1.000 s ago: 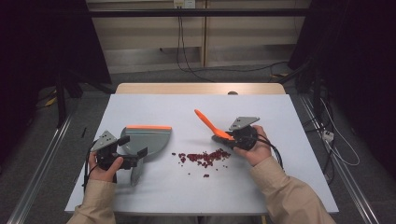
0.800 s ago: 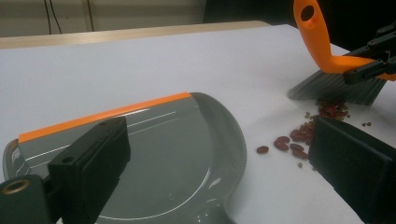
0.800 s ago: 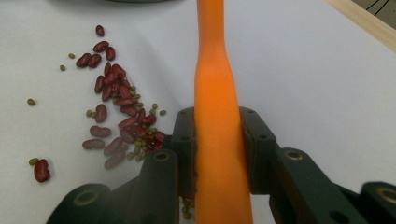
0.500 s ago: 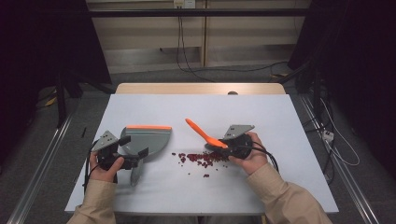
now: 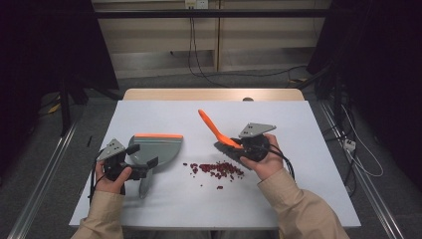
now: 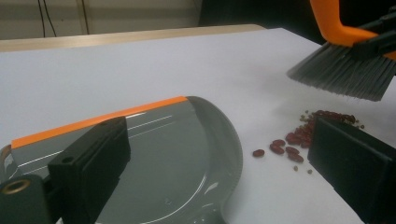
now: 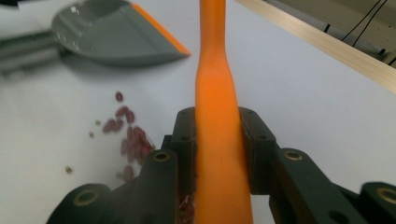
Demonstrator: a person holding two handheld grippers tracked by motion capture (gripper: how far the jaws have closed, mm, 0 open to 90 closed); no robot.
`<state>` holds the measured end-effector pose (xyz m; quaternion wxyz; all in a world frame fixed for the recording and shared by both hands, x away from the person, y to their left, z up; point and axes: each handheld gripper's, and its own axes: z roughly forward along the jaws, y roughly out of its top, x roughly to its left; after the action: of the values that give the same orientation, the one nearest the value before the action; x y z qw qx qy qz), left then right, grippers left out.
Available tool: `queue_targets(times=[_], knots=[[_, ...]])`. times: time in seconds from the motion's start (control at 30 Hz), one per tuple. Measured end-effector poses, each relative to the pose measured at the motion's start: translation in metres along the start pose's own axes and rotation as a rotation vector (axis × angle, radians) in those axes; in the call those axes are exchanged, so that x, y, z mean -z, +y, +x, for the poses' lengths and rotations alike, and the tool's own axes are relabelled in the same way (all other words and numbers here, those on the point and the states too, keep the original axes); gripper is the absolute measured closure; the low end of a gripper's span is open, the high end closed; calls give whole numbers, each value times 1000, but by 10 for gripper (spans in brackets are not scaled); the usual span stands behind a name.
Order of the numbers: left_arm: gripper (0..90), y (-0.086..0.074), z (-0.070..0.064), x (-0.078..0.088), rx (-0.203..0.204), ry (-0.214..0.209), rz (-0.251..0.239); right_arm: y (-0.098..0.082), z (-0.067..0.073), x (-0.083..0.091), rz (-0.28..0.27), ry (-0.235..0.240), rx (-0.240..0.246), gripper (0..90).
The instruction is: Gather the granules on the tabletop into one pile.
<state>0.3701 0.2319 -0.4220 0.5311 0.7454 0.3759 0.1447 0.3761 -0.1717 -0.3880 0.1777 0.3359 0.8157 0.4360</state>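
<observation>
A grey dustpan point(image 5: 157, 148) with an orange lip lies on the white table point(image 5: 164, 114) at the left, its handle pointing toward the person. My left gripper point(image 5: 142, 155) stands over it with jaws wide apart, the pan point(image 6: 154, 140) between them and untouched by the right jaw. A scatter of small dark red beans point(image 5: 216, 169) lies mid-table. My right gripper point(image 5: 236, 145) is shut on the orange handle point(image 7: 217, 93) of a brush, whose grey bristles point(image 6: 345, 74) hang just above the beans' point(image 6: 308, 130) right side. The dustpan point(image 7: 107, 32) lies beyond the beans point(image 7: 130, 130).
The table's far edge is a wooden strip point(image 5: 214, 94). Cables point(image 5: 199, 55) hang at the wall behind, and metal rails run along the floor on both sides. Bare white tabletop lies beyond the brush and to its right.
The right gripper swung the brush left and down toward the beans, then lifted it a little. The left gripper and dustpan have stayed put.
</observation>
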Motion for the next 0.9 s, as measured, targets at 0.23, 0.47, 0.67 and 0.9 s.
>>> queue_targets(times=[0.23, 0.47, 0.67, 0.9], knots=[[56, 0, -2, 0, -5, -7, 1, 16, 23, -8, -83, 32, -179, 712], [56, 0, -1, 2, -7, -3, 0, 21, 49, -27, -77, 92, -229, 711], [56, 1, 0, 4, 12, -2, -15, 23, 68, -40, -72, 132, -262, 712], [56, 0, 0, 3, 6, -4, -9, 21, 80, -57, -50, 153, -300, 711]])
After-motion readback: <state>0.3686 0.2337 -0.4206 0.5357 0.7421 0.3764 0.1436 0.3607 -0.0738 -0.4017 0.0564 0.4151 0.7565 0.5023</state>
